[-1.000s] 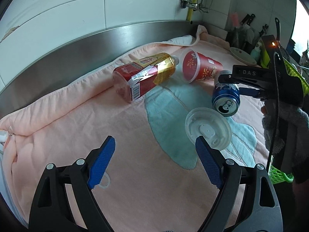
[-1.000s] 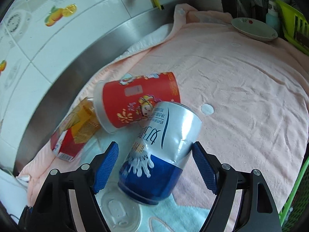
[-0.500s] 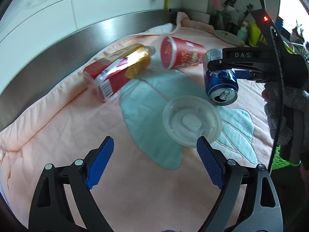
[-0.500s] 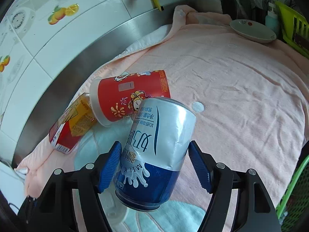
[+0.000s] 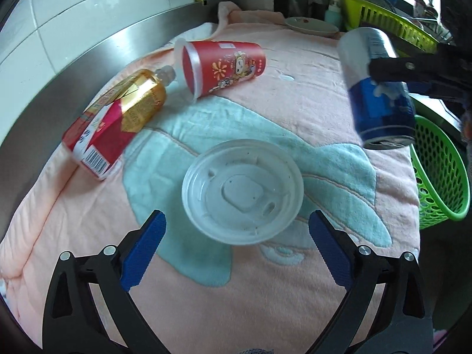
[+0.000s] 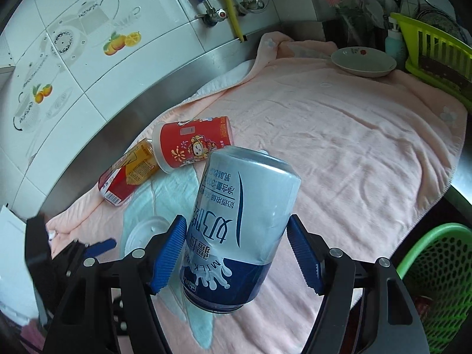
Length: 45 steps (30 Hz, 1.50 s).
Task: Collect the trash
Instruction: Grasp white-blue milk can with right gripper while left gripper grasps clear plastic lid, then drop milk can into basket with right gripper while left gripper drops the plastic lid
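Observation:
My right gripper [image 6: 236, 253] is shut on a blue and silver milk can [image 6: 239, 221] and holds it in the air above the towel; the can also shows at the right of the left wrist view [image 5: 377, 88]. My left gripper [image 5: 236, 250] is open and empty, just short of a white plastic lid [image 5: 242, 194] that lies on the towel between its fingers. A red paper cup [image 5: 221, 65] lies on its side behind the lid. A red and gold bottle [image 5: 118, 118] lies beside the cup, its neck at the cup's rim.
A pink towel [image 6: 354, 132] with a teal patch covers the steel counter. A green mesh basket [image 5: 436, 171] hangs off its right edge, also in the right wrist view [image 6: 436, 265]. A plate [image 6: 362, 62], a green rack [image 6: 433, 50] and taps stand at the back.
My right gripper has lifted the can higher and carried it right toward the green basket. My left gripper has moved forward and right, closer to the white lid.

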### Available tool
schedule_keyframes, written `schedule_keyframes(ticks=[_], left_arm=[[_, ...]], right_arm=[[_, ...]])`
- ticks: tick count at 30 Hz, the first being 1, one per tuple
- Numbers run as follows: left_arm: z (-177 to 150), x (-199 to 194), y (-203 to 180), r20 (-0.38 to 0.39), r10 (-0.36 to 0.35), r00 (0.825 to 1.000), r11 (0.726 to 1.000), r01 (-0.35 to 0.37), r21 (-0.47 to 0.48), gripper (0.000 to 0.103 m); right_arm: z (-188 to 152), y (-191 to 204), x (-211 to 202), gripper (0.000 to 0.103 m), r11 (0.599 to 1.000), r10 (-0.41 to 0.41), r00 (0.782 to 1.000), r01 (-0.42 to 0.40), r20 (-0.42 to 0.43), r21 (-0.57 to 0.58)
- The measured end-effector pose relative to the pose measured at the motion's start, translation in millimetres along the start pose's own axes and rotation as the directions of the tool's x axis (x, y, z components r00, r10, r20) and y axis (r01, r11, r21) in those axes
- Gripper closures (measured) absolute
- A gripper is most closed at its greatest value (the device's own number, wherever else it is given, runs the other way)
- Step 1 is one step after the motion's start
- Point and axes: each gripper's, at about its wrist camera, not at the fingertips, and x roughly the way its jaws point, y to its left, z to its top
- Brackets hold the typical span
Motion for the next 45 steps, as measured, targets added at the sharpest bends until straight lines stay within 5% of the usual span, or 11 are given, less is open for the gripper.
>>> schedule_keyframes(ticks=[6,16,28,39,45], left_arm=[[9.6,14.5,3.5,-0.018,-0.042,0.999,0.999,0.042,0.002,0.006],[13.8,25.5,-2.8,-0.014,-0.034,0.999,0.999,0.034,0.021,0.009],[9.9,0.7,-16.6,0.045,-0.027,0.999,0.999,0.026,0.028,0.011],[23.1,-38.4,-78.6,0.121,-0.102,0.987,0.99,0.088,0.112,0.011],[32.1,-45.7,-133.9,0.137,-0.174,0.975,0.974,0.15,0.17,0.011]], right_arm=[[-16.2,-17.8,-27.1,0.036,1.0,-0.011,1.0,0.012,0.025,-0.014],[-53.9,-63.8,-58.3,0.036,0.988,-0.153,0.987,0.154,0.054,-0.019],[-94.9,-137.4,-83.2,0.036,0.943,-0.33,0.944,0.329,0.02,0.057],[-124.7,-182.7,-101.1,0.034,0.888,-0.453,0.892,0.451,-0.002,0.086],[-139.2,-195.8,-123.2,0.032,0.885,-0.456,0.89,0.452,0.011,0.112]])
